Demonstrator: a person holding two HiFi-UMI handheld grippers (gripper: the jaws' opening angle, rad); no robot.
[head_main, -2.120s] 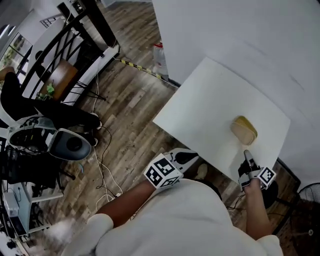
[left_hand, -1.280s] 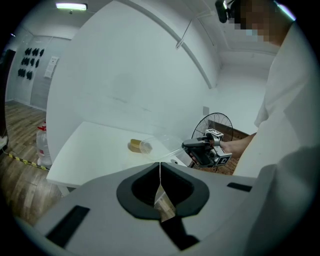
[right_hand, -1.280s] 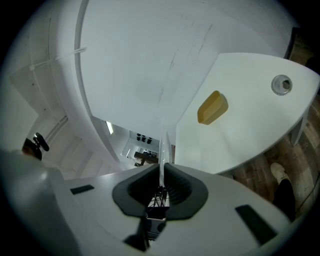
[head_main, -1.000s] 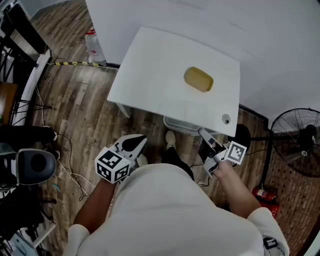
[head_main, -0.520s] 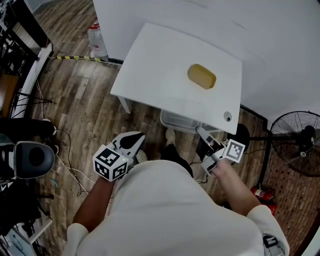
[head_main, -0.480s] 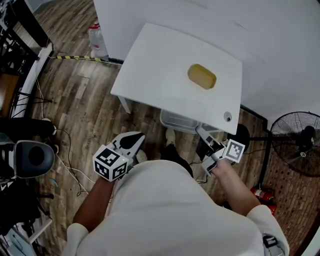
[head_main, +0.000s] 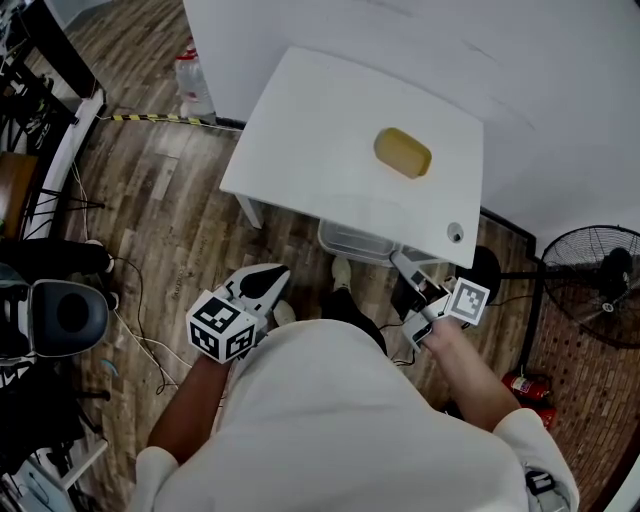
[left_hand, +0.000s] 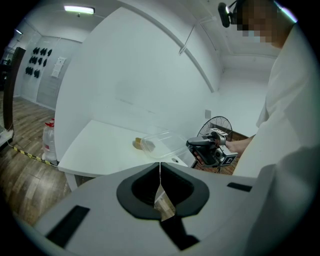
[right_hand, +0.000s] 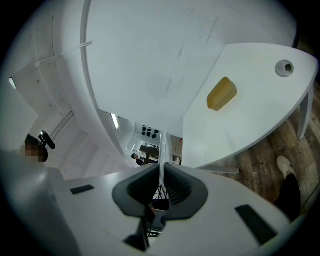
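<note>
Yellow block (head_main: 403, 152): laid on white desk (head_main: 300, 130), well apart from both grippers
Left gripper (head_main: 264, 282): fingers pressed together, nothing gripped
Right gripper (head_main: 404, 267): fingers pressed together, held near desk edge

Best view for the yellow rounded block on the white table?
Head view: yellow rounded block whole, from above. Right gripper view: whole but oblique. Left gripper view: tiny, partly behind a clear plastic box.

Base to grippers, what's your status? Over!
Left hand-held gripper shut, empty; right hand-held gripper same. Yellow block on white table, untouched. Clear box at near edge.
</note>
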